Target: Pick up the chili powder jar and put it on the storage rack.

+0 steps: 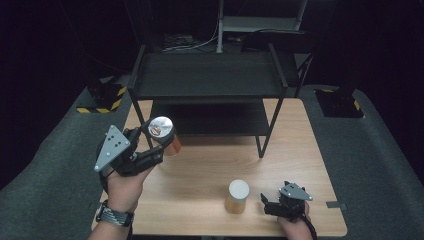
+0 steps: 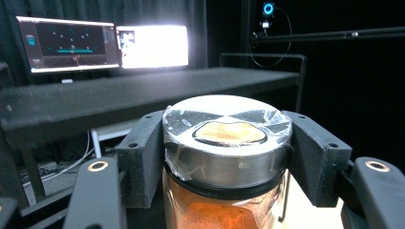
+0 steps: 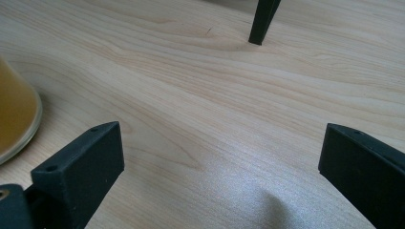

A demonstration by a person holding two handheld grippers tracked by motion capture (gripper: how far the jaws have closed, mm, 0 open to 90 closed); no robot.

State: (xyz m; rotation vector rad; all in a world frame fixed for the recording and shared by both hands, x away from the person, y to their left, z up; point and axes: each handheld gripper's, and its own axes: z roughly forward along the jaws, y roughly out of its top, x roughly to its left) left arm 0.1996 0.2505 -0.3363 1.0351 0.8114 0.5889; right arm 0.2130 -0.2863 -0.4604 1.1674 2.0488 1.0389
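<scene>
Spice jar [image 2: 224, 157] upright between left gripper [image 1: 150, 145] pads, clamped at its lid, seemingly clear of table [image 1: 200, 170].

A wooden table [image 1: 210, 165] seen from above, a black two-tier shelf [image 1: 207, 75] at its far side. The left gripper [image 1: 159, 136] holds a silver-lidded jar [image 1: 165, 134] of orange powder aloft. Near the front edge — a white-lidded jar [image 1: 237, 196] stands beside the right gripper [image 1: 270, 204], apart from it.
</scene>
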